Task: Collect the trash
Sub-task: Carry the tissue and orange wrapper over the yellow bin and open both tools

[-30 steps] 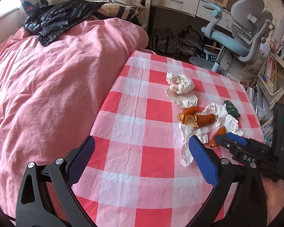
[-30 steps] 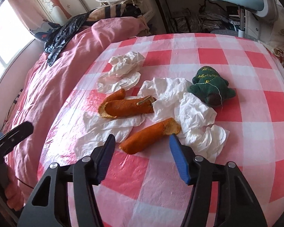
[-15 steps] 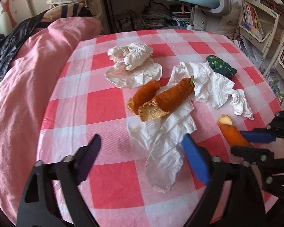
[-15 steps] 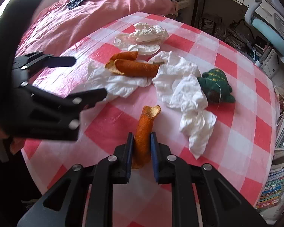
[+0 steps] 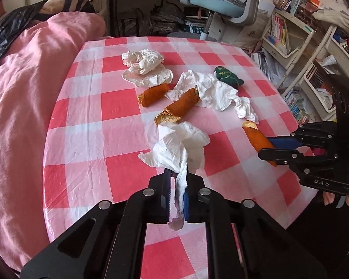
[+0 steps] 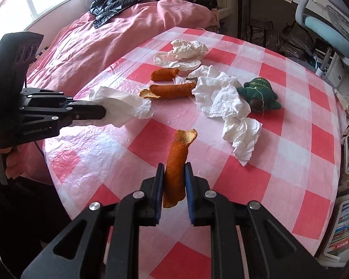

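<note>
My left gripper [image 5: 178, 180] is shut on the near end of a crumpled white tissue [image 5: 179, 146], which trails onto the checked table [image 5: 93, 125]. In the right wrist view, the left gripper [image 6: 103, 112] comes in from the left with the tissue [image 6: 125, 104] bunched at its tips. My right gripper [image 6: 174, 174] is shut on a curled orange peel [image 6: 178, 155], held just above the cloth. The left wrist view shows this peel [image 5: 256, 137] in the right gripper [image 5: 271, 147]. Two more peels [image 5: 152, 95] [image 5: 181, 107] lie mid-table.
A large white tissue [image 5: 211, 90], a crumpled tissue pile [image 5: 144, 62] and a green knitted thing [image 5: 228, 79] lie farther back. A pink quilt [image 5: 23, 93] borders the table on the left. An office chair [image 5: 221, 7] and book shelves [image 5: 297, 46] stand beyond.
The left gripper swung toward the near tissue and shut on it. The right gripper shut on the peel and raised it off the cloth.
</note>
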`<move>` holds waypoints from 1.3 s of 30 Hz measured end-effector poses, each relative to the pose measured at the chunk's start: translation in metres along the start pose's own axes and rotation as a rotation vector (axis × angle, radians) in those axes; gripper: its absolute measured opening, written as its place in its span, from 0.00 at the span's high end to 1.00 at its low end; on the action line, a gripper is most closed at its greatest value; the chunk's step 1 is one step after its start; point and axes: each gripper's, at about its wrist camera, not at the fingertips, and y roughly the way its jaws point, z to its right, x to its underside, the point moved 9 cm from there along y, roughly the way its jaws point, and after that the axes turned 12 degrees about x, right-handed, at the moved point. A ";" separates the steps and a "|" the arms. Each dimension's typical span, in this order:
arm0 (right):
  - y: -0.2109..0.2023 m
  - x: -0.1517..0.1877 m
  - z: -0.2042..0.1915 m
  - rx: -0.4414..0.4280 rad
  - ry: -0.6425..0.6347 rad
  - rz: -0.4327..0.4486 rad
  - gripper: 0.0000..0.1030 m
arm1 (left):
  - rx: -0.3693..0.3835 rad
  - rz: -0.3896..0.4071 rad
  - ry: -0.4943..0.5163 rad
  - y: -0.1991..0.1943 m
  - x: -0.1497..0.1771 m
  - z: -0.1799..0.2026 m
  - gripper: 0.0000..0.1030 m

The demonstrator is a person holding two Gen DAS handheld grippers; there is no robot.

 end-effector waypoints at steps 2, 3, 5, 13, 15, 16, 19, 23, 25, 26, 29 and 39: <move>-0.013 0.000 0.005 -0.008 0.028 0.030 0.83 | 0.029 0.028 0.013 -0.010 0.002 0.011 0.93; -0.018 0.000 0.008 -0.010 0.042 0.045 0.83 | 0.048 0.042 0.024 -0.014 0.003 0.020 0.93; -0.035 0.002 0.021 -0.007 0.081 0.082 0.83 | 0.068 0.064 0.051 -0.021 0.003 0.034 0.92; -0.096 0.082 0.116 0.106 0.257 0.115 0.83 | 0.207 0.076 0.216 -0.014 0.001 0.143 0.92; -0.108 0.116 0.142 0.148 0.304 0.102 0.83 | 0.254 0.052 0.285 0.000 0.001 0.187 0.92; -0.114 0.129 0.152 0.167 0.322 0.096 0.83 | 0.276 0.039 0.319 0.008 0.002 0.208 0.93; -0.126 0.174 0.185 0.223 0.389 0.072 0.83 | 0.333 -0.020 0.434 0.038 0.007 0.277 0.92; -0.124 0.226 0.218 0.257 0.487 0.030 0.83 | 0.376 -0.117 0.568 0.090 0.024 0.360 0.92; -0.115 0.250 0.229 0.261 0.529 0.005 0.82 | 0.391 -0.175 0.620 0.119 0.035 0.396 0.92; -0.108 0.261 0.235 0.256 0.551 -0.008 0.82 | 0.393 -0.205 0.646 0.136 0.042 0.412 0.92; -0.089 0.295 0.254 0.248 0.606 -0.059 0.75 | 0.395 -0.287 0.699 0.181 0.061 0.446 0.92; -0.098 0.317 0.291 0.346 0.679 -0.031 0.49 | 0.283 -0.239 0.740 0.216 0.068 0.471 0.28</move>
